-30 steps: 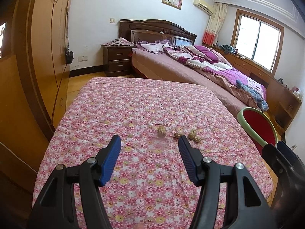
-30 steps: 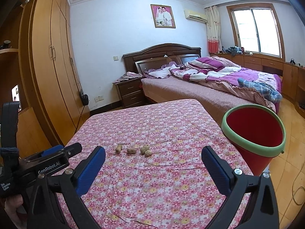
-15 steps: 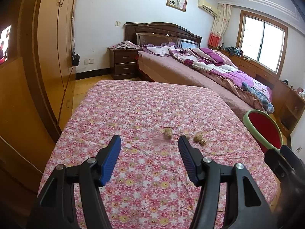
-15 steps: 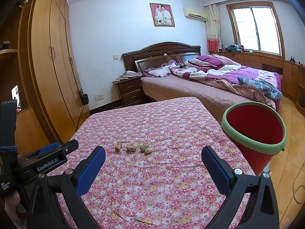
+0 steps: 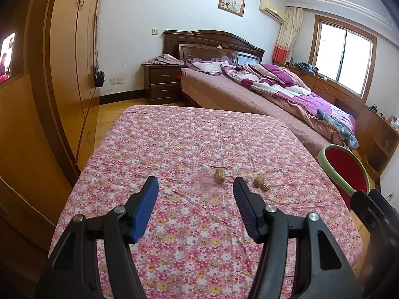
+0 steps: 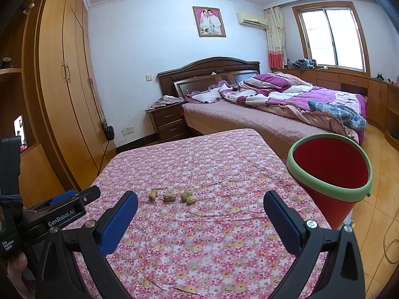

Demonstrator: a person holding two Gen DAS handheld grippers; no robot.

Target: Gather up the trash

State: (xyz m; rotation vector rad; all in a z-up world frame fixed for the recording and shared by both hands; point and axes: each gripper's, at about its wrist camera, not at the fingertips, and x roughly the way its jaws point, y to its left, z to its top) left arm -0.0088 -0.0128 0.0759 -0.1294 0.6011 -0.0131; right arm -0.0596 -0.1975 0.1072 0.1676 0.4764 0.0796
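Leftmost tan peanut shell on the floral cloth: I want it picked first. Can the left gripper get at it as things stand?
Probably yes. The leftmost tan peanut shell lies apart from the others, just ahead of the open left gripper, with only bare pink floral tablecloth between them.

Background: pink floral cloth (image 5: 174, 149) covered the near surface. Behind it sat a bed (image 6: 249, 122) with rumpled purple bedding (image 6: 286, 92), dark nightstand (image 5: 164, 87) by the headboard, wooden wardrobe (image 6: 62, 87) on the left. Framed portrait (image 6: 209, 21) and air conditioner (image 6: 250, 20) hung on the wall, near the window (image 6: 331, 39).
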